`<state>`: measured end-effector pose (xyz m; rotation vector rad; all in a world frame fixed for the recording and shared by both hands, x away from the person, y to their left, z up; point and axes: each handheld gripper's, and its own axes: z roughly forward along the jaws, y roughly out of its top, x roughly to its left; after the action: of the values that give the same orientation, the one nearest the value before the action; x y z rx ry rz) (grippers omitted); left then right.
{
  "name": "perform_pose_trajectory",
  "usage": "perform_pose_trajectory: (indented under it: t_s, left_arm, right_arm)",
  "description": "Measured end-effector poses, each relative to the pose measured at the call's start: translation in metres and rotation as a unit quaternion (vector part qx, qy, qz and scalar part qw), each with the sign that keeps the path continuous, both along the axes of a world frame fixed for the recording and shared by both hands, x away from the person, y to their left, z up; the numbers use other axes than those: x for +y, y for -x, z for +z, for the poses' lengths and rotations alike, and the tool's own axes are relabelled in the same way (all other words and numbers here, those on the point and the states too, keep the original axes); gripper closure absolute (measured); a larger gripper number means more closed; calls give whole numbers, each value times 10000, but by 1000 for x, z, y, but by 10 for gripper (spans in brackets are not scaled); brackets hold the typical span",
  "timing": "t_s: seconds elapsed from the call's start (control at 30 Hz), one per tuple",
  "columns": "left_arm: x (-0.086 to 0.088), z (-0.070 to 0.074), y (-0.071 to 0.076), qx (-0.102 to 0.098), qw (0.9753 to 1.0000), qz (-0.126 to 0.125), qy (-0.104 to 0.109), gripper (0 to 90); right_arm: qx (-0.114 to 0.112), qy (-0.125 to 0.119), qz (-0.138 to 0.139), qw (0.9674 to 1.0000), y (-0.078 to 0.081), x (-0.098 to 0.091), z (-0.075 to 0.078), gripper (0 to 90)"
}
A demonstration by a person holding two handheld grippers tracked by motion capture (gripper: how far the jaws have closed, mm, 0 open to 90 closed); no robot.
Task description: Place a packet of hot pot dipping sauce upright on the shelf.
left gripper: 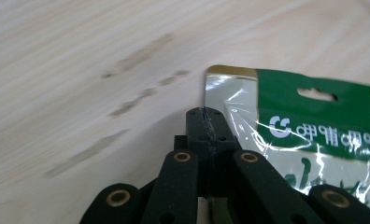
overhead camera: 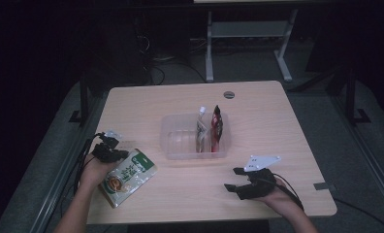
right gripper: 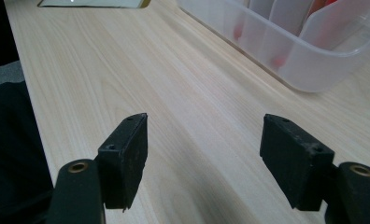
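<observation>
Your left gripper (left gripper: 206, 122) has its jaws pressed together, with nothing showing between the tips. The green snack pouch (left gripper: 309, 135) lies flat on the worktop (left gripper: 80, 56) just to the right of those tips, its sealed top edge with the hang hole beside them; whether the gripper touches the film you cannot tell from here. In the high view the same left gripper (overhead camera: 113, 154) sits at the pouch's (overhead camera: 127, 177) upper left corner, near the worktop's left edge.

Your right gripper (right gripper: 204, 158) has its jaws wide apart and holds nothing; bare worktop lies between them. Ahead of it and to its right stands the clear plastic bin (right gripper: 309, 60). From above, the right gripper (overhead camera: 234, 178) rests just in front of that bin (overhead camera: 180, 141), where a pale sachet (overhead camera: 201, 127) and a red sachet (overhead camera: 216, 127) stand upright side by side in its right half.
</observation>
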<state>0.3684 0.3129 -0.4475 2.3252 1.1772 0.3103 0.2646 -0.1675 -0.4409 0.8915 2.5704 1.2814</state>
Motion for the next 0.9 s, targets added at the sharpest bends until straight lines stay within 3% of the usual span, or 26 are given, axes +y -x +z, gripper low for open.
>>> perform_pose_trajectory:
  t_s: [0.07,0.13,0.27,0.43,0.63,0.77,0.9]
  left_arm:
    - [-8,0,3,64,9998,-178,86,899]
    - [-14,1,7,115,9989,-457,28,899]
    - [-15,10,13,-18,9983,-583,62,898]
    - [12,22,30,-235,9992,-238,210,898]
    - [48,27,61,-298,9992,238,149,898]
    - [69,24,77,-190,9980,590,-77,898]
    - [78,17,83,40,9969,787,-53,898]
  right_arm:
    - [19,4,-6,10000,0,1,0,316]
    - [7,20,-5,10000,0,1,0,316]
    - [9,35,-14,10000,0,0,0,316]
    - [-23,18,-37,10000,0,-1,0,316]
    - [-24,46,-9,10000,1,-1,0,316]
    - [0,58,-13,10000,0,0,0,316]
    - [-22,69,16,10000,1,1,0,316]
